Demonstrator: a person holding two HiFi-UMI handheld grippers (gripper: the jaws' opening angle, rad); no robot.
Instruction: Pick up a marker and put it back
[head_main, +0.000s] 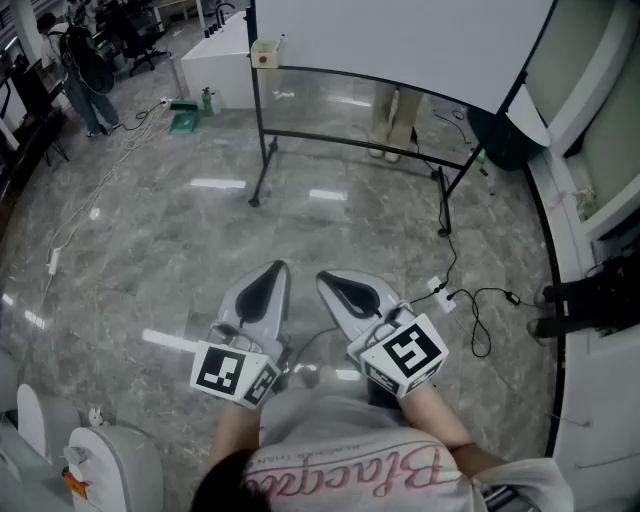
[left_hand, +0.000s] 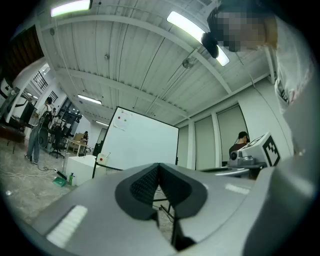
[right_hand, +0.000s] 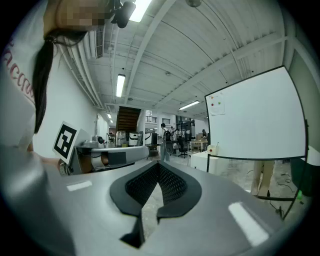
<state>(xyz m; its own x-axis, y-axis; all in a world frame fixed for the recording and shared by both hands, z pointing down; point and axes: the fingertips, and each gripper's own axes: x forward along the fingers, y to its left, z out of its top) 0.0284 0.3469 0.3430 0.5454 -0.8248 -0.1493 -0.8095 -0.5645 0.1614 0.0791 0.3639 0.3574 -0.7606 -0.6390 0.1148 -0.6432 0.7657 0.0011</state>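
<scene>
No marker shows in any view. A whiteboard (head_main: 400, 40) on a black wheeled stand stands ahead of me, with a small cream box (head_main: 264, 52) bearing a red dot at its left edge. The board also appears in the left gripper view as the whiteboard (left_hand: 145, 145) and in the right gripper view as the whiteboard (right_hand: 255, 125). My left gripper (head_main: 268, 283) and right gripper (head_main: 340, 285) are held side by side close to the person's body, well short of the board. Both point toward it above the floor. In the gripper views the left gripper (left_hand: 159, 169) and the right gripper (right_hand: 159, 167) are shut with nothing between their pads.
Black cables and a white power strip (head_main: 440, 295) lie on the marble floor right of the grippers. A white cabinet (head_main: 215, 65) with a green bottle (head_main: 207, 98) stands at the back left. A person (head_main: 85, 85) stands far left. A white appliance (head_main: 110, 465) sits at the bottom left.
</scene>
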